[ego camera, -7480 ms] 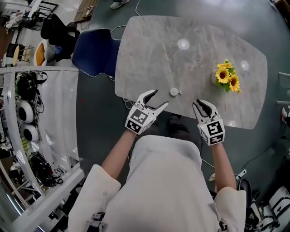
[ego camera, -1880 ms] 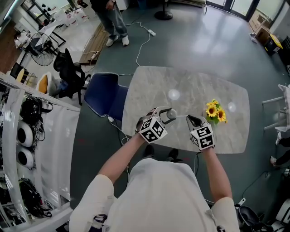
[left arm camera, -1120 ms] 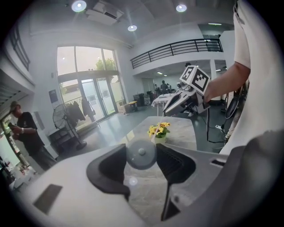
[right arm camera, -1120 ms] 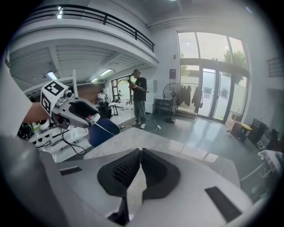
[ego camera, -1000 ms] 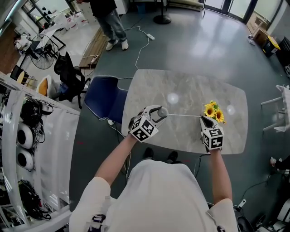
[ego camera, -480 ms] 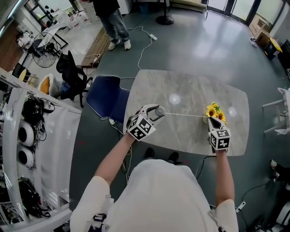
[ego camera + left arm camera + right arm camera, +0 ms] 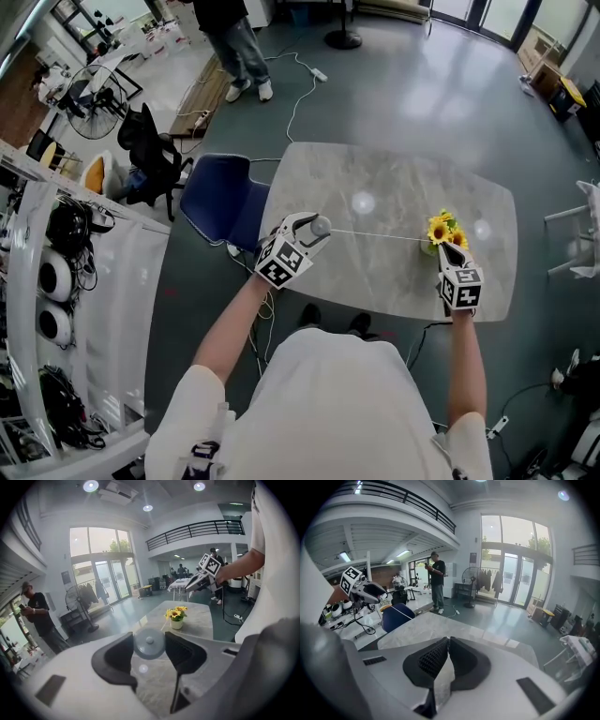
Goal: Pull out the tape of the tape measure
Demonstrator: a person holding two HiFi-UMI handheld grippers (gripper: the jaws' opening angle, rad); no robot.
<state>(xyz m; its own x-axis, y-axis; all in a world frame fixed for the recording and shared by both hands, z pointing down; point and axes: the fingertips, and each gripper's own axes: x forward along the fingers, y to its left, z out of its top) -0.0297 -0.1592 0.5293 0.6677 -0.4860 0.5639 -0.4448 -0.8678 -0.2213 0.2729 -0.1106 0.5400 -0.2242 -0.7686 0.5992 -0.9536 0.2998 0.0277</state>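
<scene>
above the marble table (image 7: 375, 277), left gripper (image 7: 312, 229) jaws clamped on the round tape measure (image 7: 149, 643), right gripper (image 7: 444, 251) jaws pinched shut on the tape (image 7: 375, 234), stretched between them

Pretty bright and even in here: daylight pours through the big windows (image 7: 101, 550), and the ceiling spots (image 7: 90, 485) leave round glare blobs on my surface (image 7: 394, 272). Both gripper views are heavy fisheye with black corners, and my fingers (image 7: 117, 658) look soft up close.
</scene>
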